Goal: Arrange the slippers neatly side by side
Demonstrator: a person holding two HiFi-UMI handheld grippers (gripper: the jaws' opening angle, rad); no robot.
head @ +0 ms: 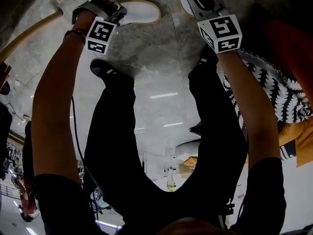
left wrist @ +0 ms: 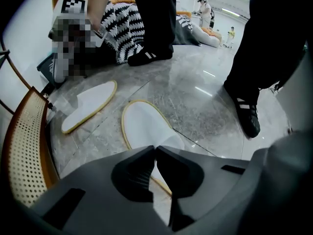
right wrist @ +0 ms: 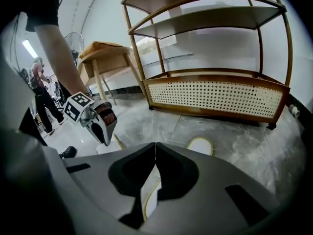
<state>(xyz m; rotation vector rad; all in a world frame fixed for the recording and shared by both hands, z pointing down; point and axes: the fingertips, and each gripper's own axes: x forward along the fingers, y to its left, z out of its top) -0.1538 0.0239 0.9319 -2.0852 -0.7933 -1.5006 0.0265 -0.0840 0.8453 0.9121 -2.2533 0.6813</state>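
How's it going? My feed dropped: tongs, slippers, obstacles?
Left tongs shut on near slipper. Right tongs shut, empty. Other slipper lies apart, angled. Nothing between them.

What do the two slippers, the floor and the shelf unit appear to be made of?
The near slipper and far slipper: soft white matte cloth with yellowish edge binding. The floor: polished grey stone or tile, veined and mirroring ceiling lights. The shelf unit: brown wood frame, by its look; its lower panel seems woven cane, given its regular holes.
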